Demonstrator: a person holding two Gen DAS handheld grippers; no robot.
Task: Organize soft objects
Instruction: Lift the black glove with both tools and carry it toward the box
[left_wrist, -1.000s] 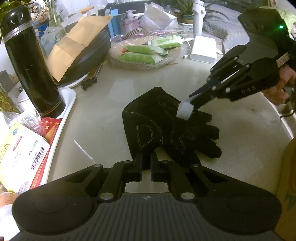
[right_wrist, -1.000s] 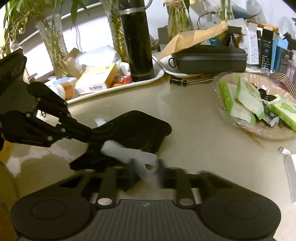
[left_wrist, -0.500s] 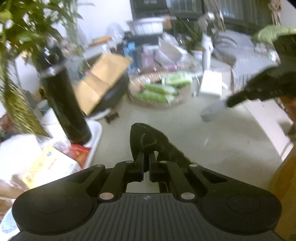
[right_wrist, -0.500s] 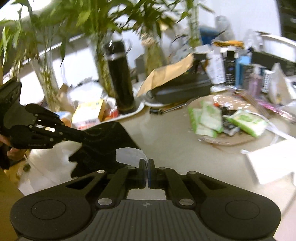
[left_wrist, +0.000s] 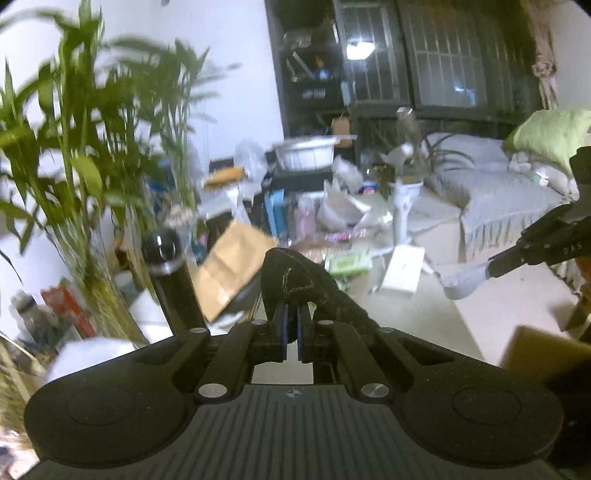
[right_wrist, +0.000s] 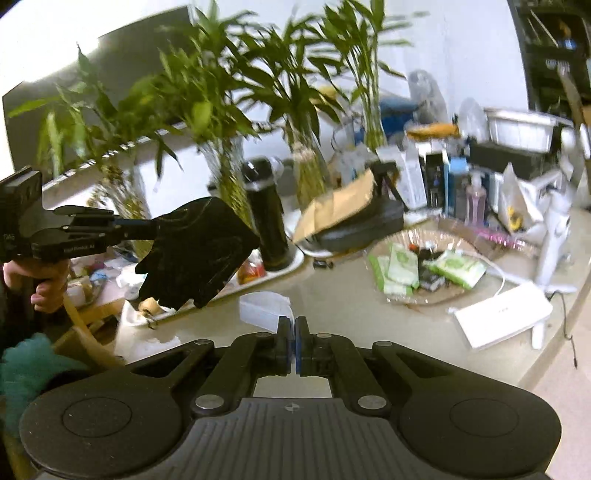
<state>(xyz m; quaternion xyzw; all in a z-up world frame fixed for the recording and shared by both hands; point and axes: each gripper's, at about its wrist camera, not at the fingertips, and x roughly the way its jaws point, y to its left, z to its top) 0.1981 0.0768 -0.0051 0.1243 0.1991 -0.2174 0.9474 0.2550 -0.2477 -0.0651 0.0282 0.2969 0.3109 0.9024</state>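
A black glove (left_wrist: 295, 284) with pale stitching hangs in the air above the table, and my left gripper (left_wrist: 290, 325) is shut on its cuff. From the right wrist view the glove (right_wrist: 195, 251) dangles fingers down from the left gripper (right_wrist: 155, 226), which a hand (right_wrist: 37, 291) holds at the left. My right gripper (right_wrist: 294, 326) is shut on a small white tag (right_wrist: 264, 308), which is apart from the glove. In the left wrist view the right gripper (left_wrist: 487, 267) sits at the right edge with the tag (left_wrist: 461, 281) at its tip.
On the beige table (right_wrist: 351, 314) stand a black flask (right_wrist: 266, 221) on a white tray, a black case under a brown envelope (right_wrist: 343, 206), a dish of green packets (right_wrist: 417, 266) and a white box (right_wrist: 502, 321). Bamboo in vases lines the back. A cardboard box (left_wrist: 535, 350) sits near right.
Both grippers have risen off the table. The left one lifted the glove into the air; the right one drew away with the white tag, which earlier lay against the glove.
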